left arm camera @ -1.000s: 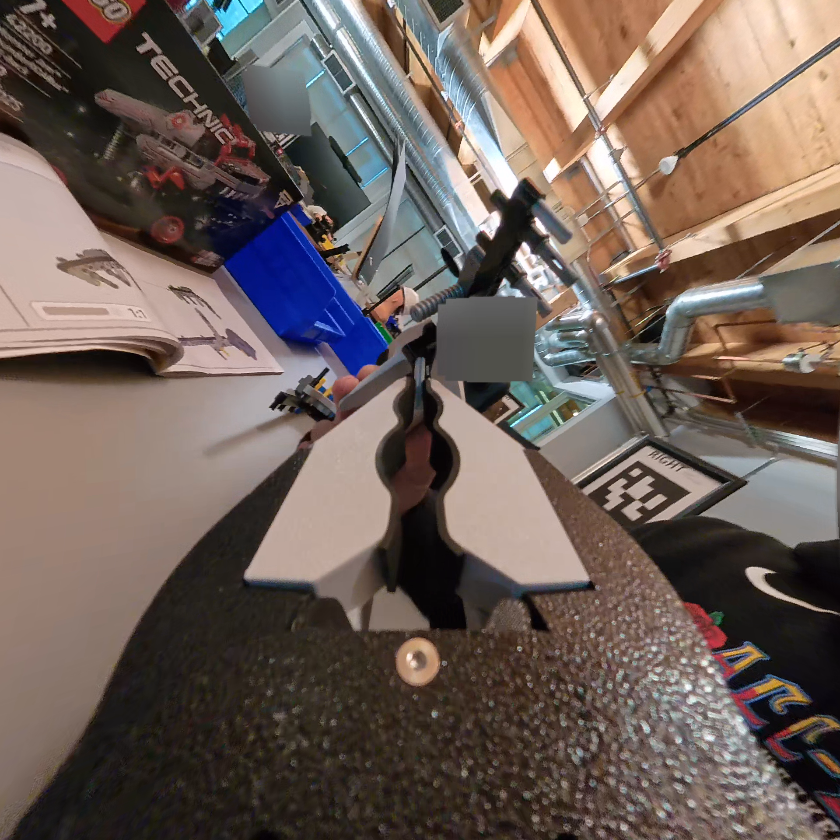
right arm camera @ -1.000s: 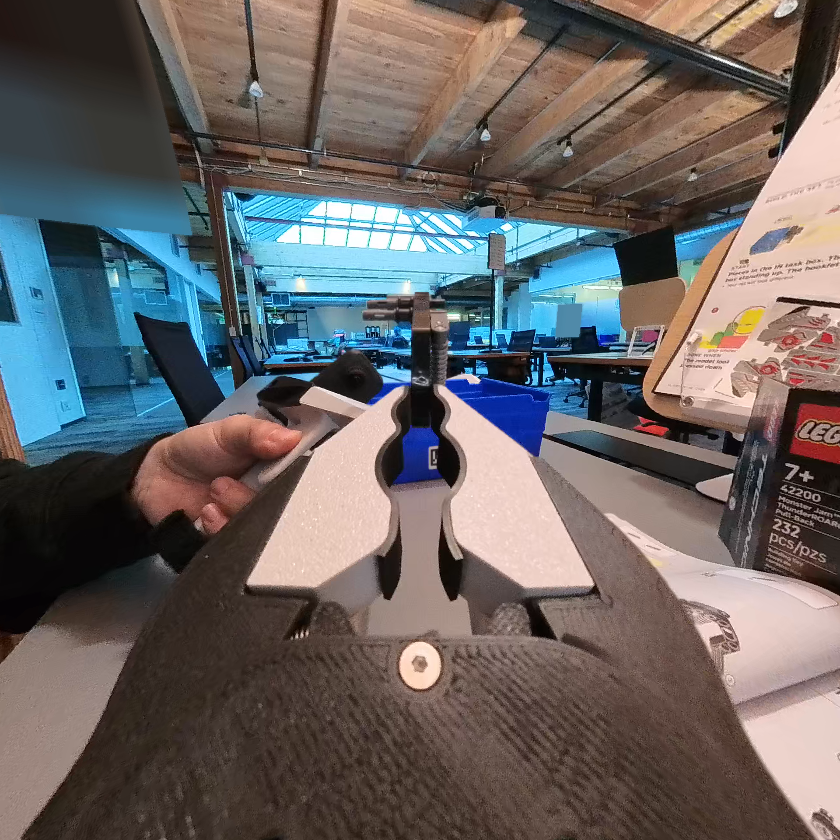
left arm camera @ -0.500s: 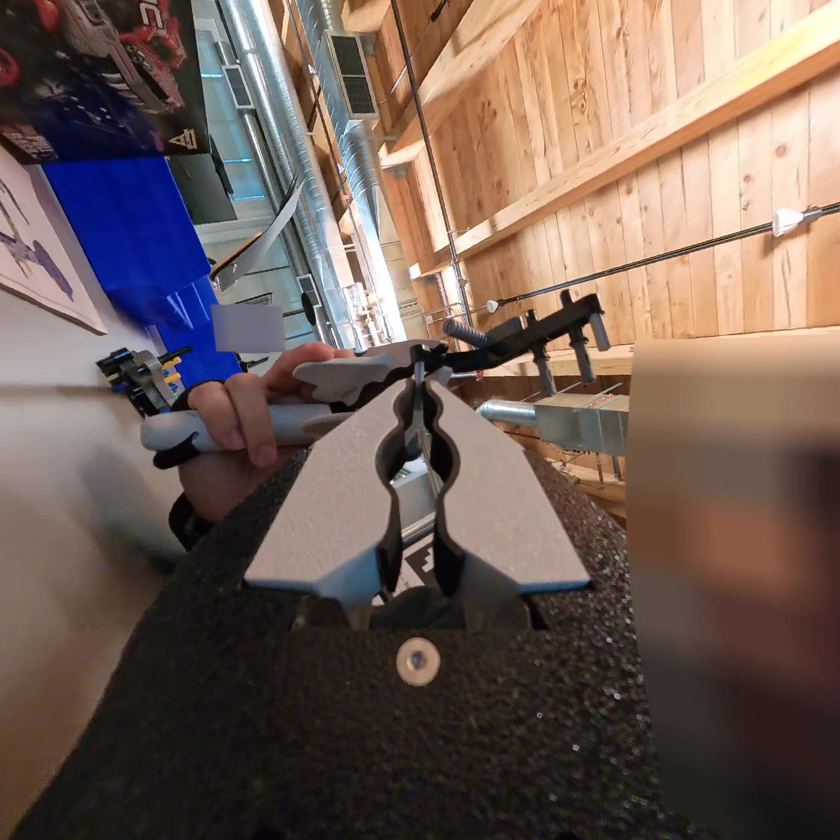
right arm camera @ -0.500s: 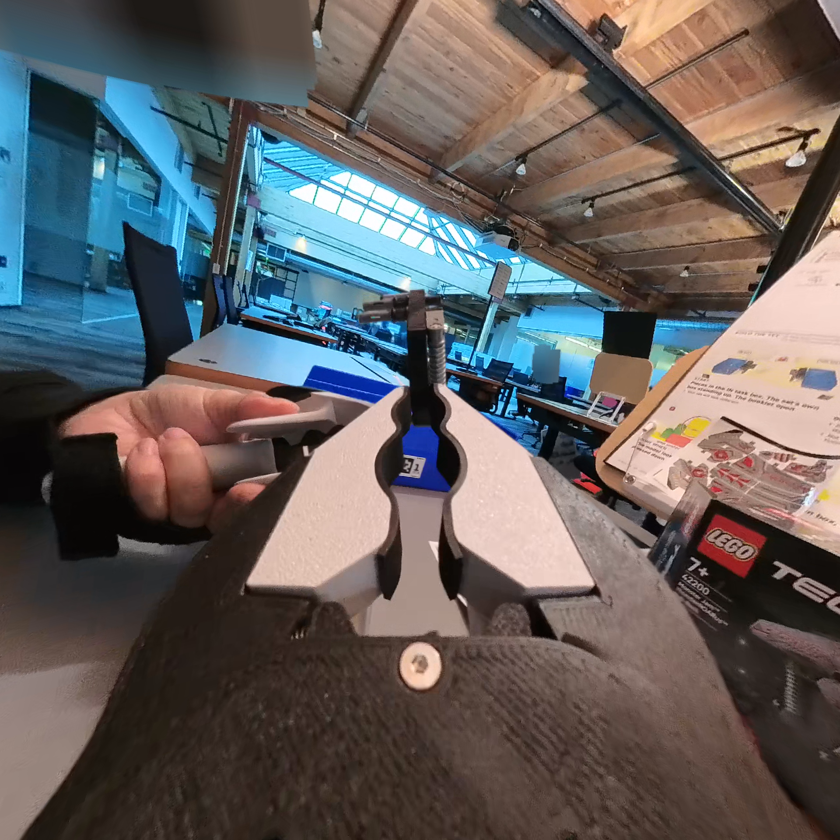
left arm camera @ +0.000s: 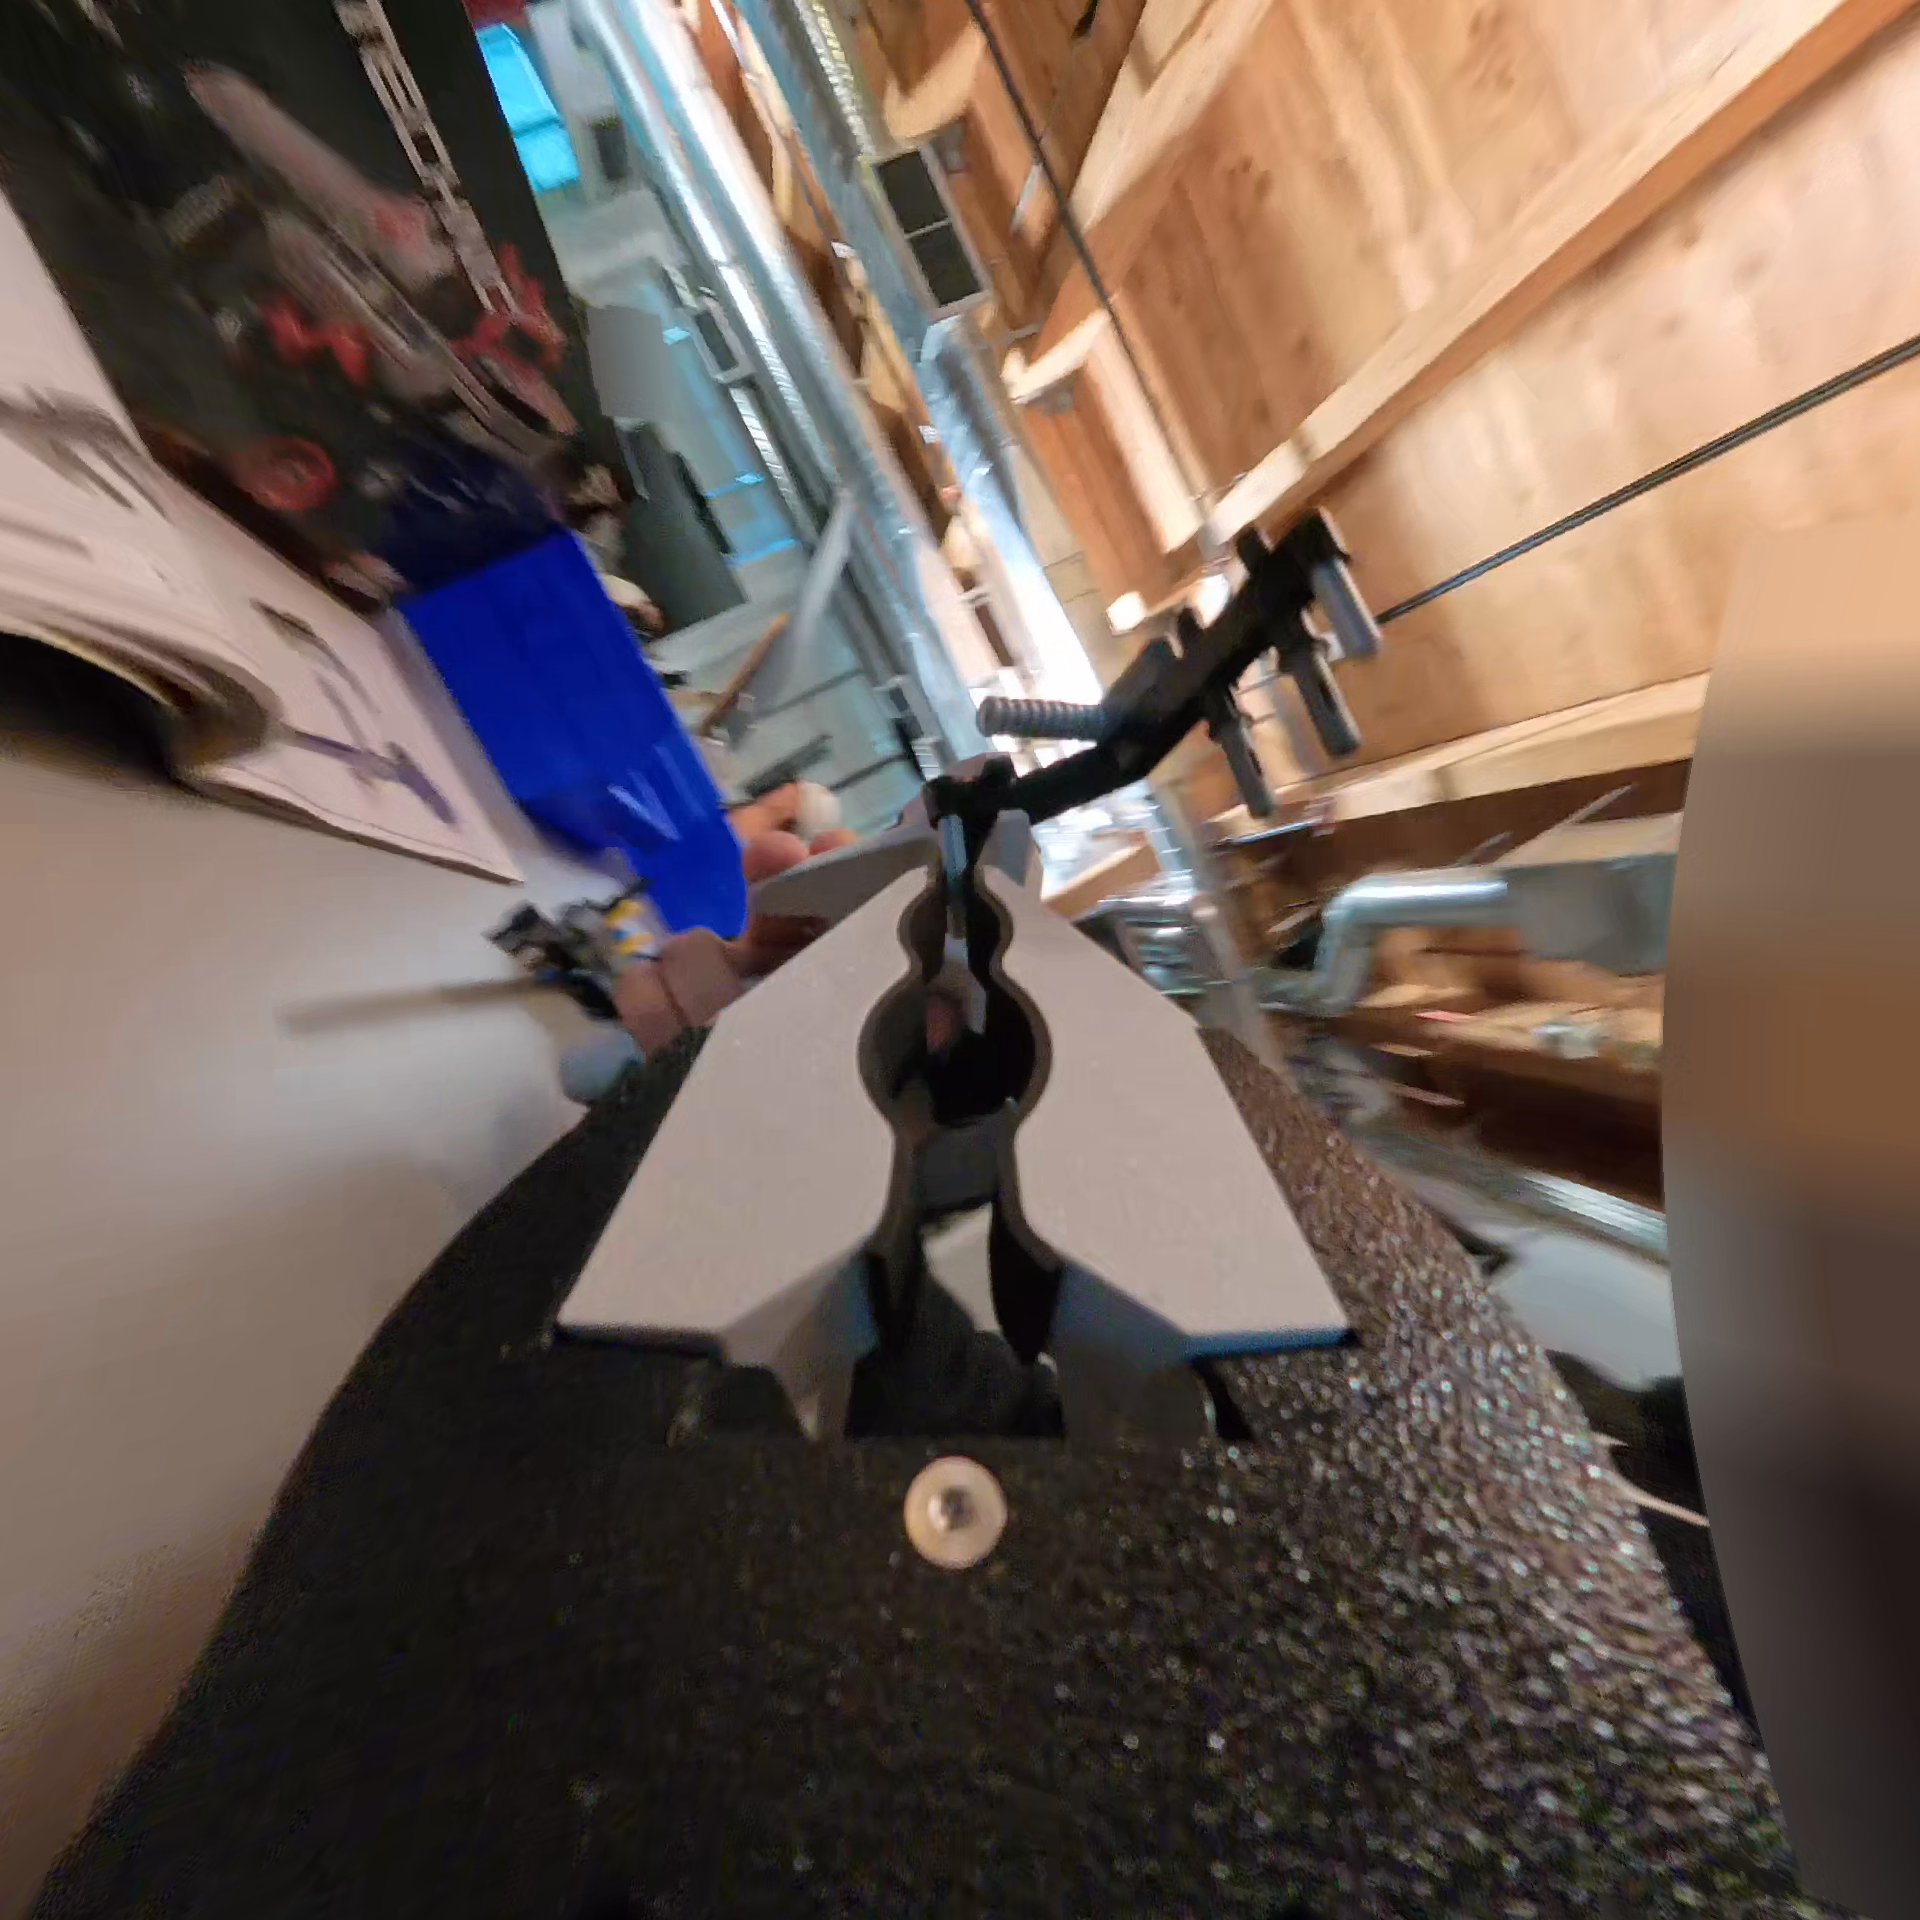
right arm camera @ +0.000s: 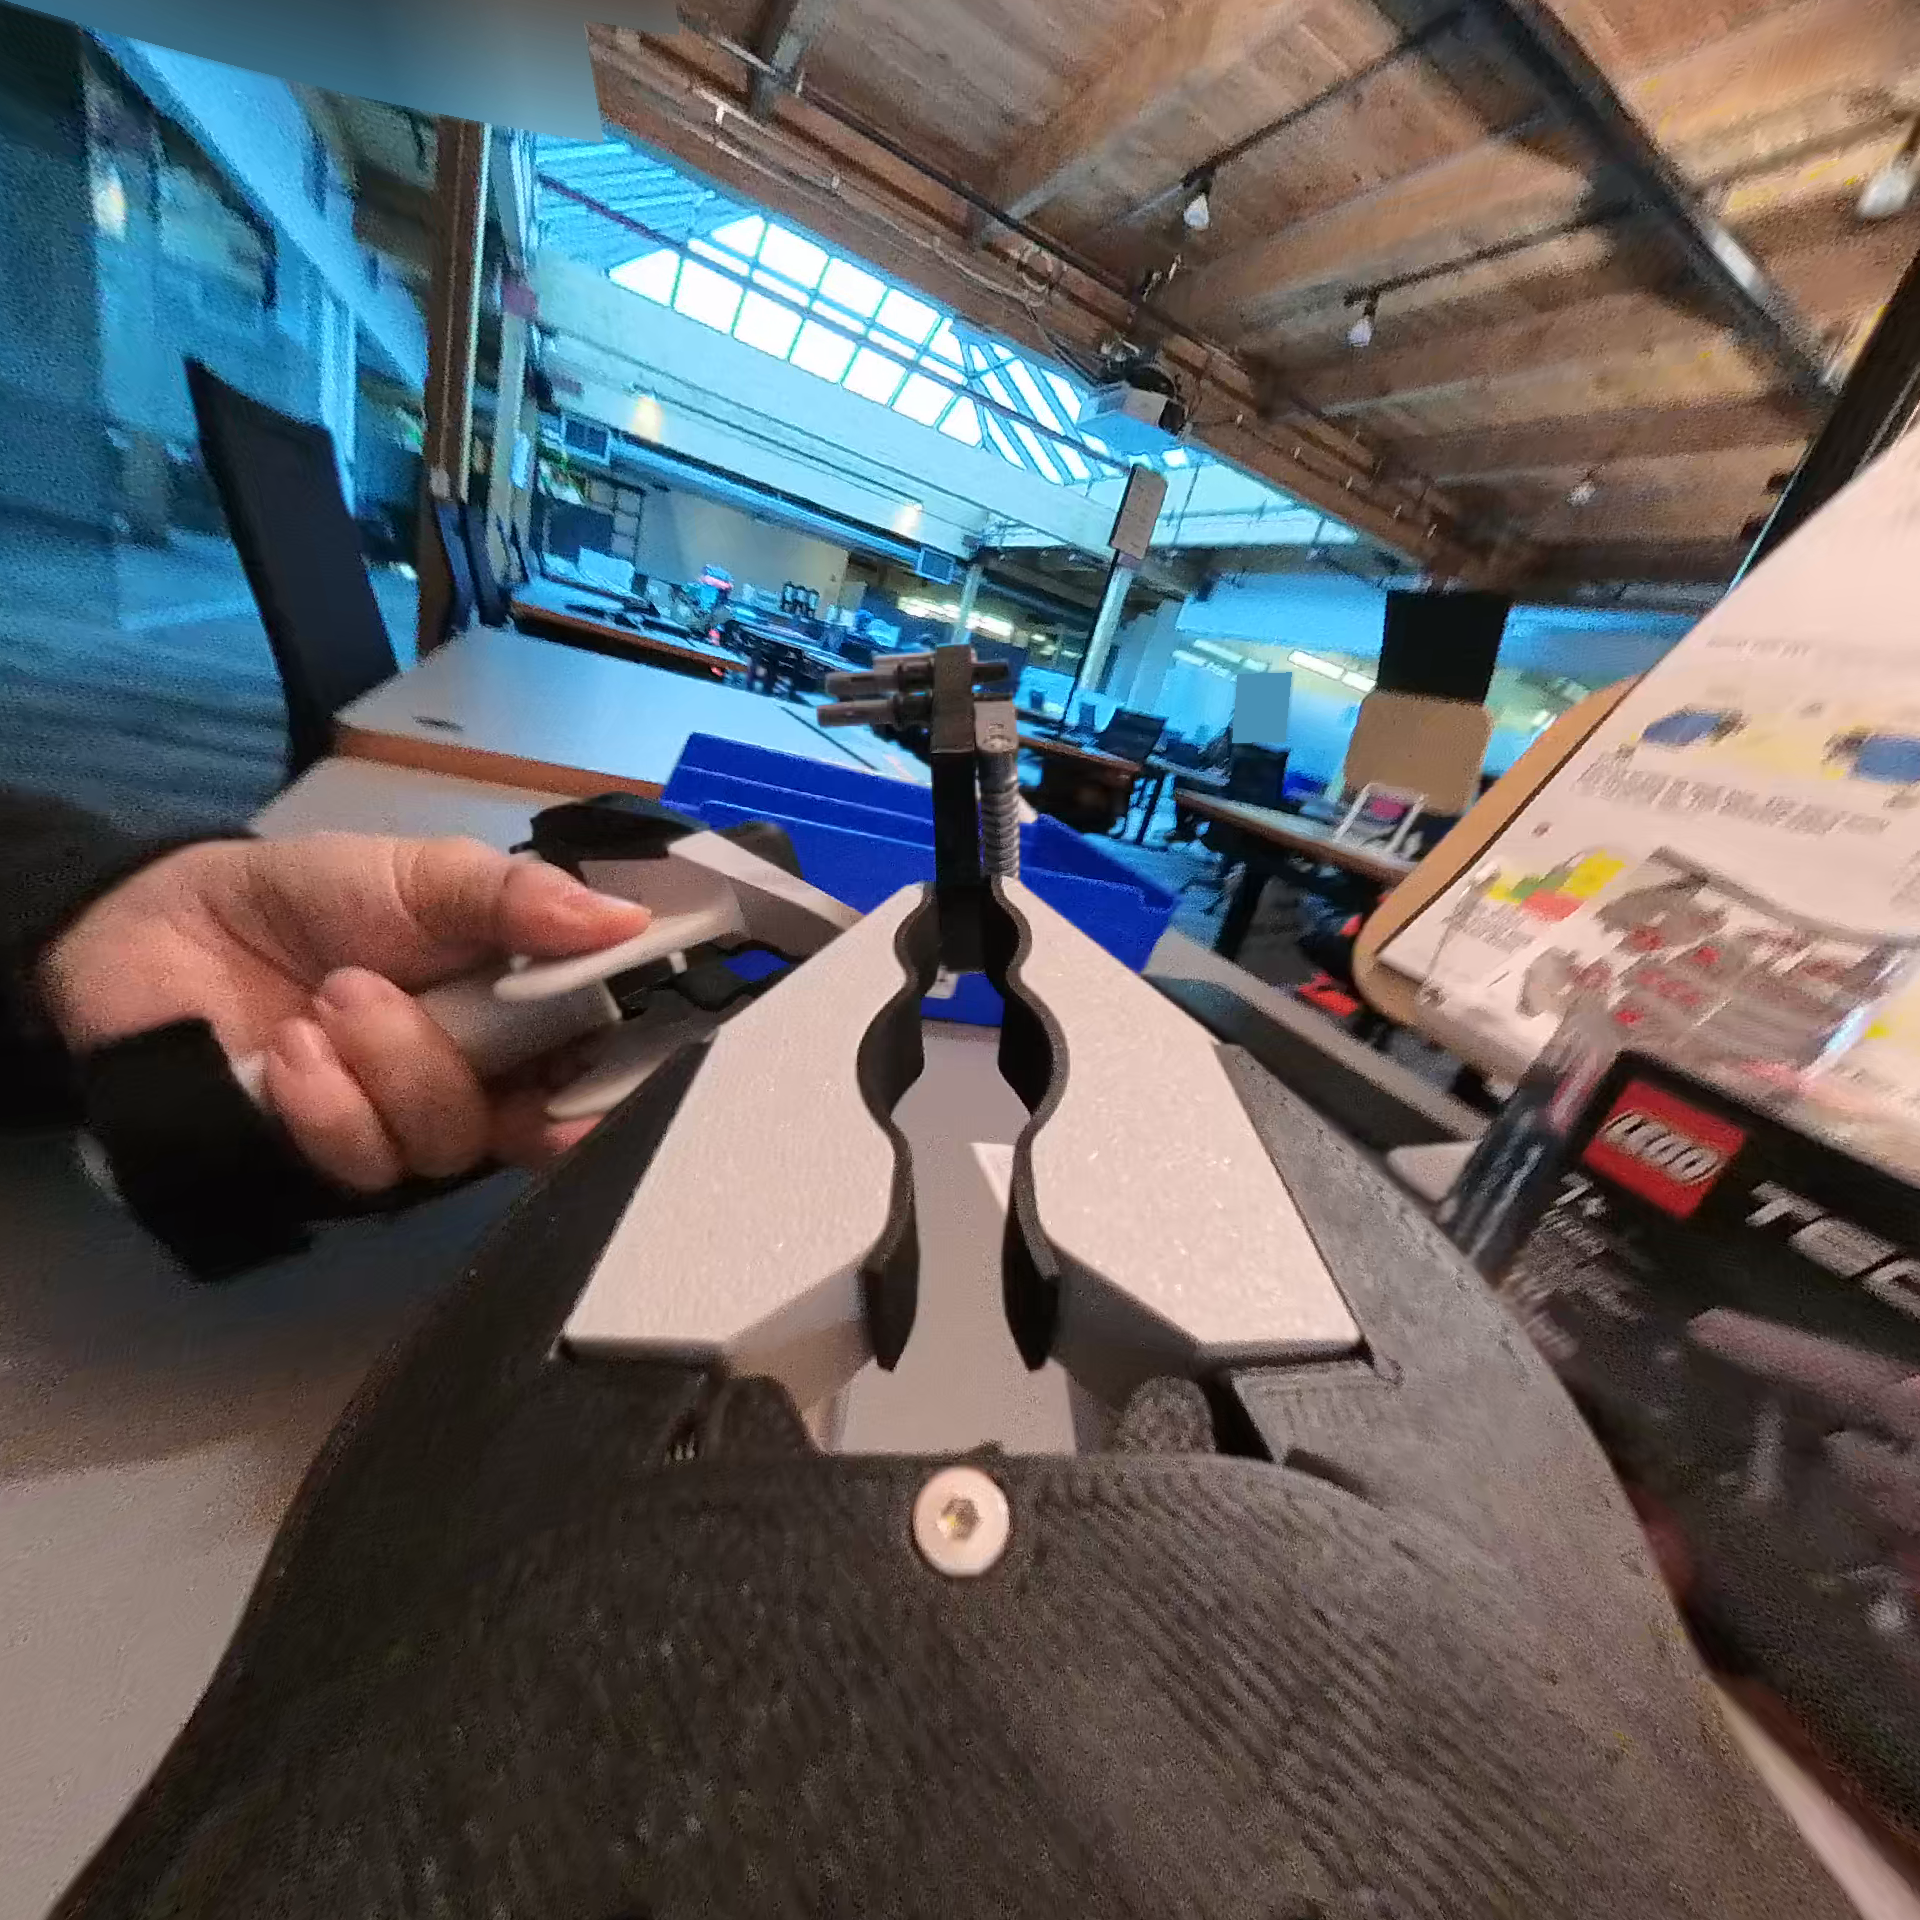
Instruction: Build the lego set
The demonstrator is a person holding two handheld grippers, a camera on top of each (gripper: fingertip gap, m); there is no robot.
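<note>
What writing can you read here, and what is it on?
I won't quote writing; these carry it:
Black set box: red logo, white lettering.
Poster: blurred print.
Instruction booklet: blurred.
Blue bin: small label, mostly hidden.
Black lego assembly: none visible.

Each handheld gripper, the left gripper and the right gripper, carries two pale grey wedge-shaped fingers with black wavy inner pads, mounted on a rough, speckled black body. A single silver hex-socket screw sits at the centre of each body, just behind the fingers (the left one glitters under the light). The person's hand emerges from a black sleeve and wraps a grey handle with a pale trigger lever.
</note>
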